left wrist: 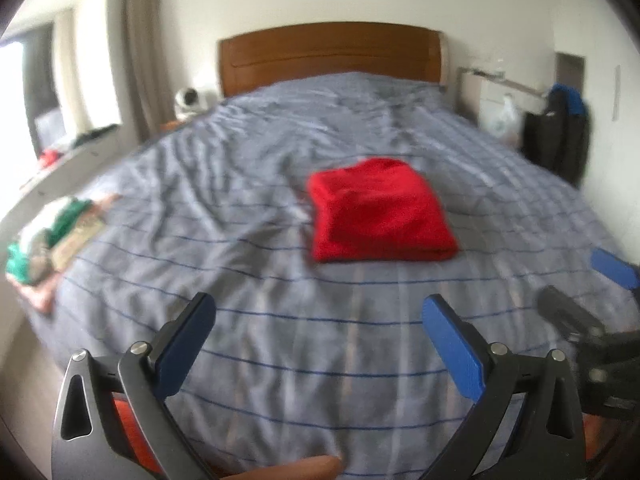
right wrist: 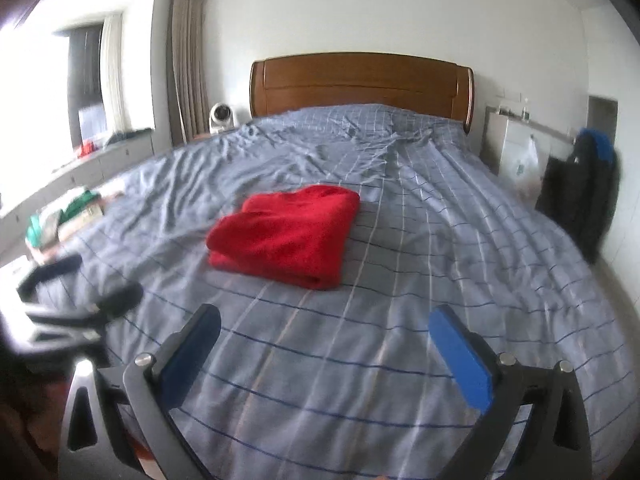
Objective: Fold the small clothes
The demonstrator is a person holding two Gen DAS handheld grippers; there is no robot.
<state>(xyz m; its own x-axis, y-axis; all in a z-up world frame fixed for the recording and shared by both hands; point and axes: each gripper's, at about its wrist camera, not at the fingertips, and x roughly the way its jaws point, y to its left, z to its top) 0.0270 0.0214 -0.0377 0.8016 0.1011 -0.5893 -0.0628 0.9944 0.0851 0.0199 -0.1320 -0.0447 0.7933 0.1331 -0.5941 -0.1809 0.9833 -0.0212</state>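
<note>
While both tongs, left and right, gape empty, one folded red garment lies on the bed.

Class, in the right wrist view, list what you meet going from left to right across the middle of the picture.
Pile of green and patterned clothes → folded red garment → white plastic bag → dark jacket with blue.

Left view smeared throughout. Clothes pile far left of the left gripper: blurred, items not separable. Right gripper, at that view's right edge, cut off and blurred. In the right view, left gripper at far left likewise blurred. Shelf clutter beyond the bed: too small to tell.
</note>
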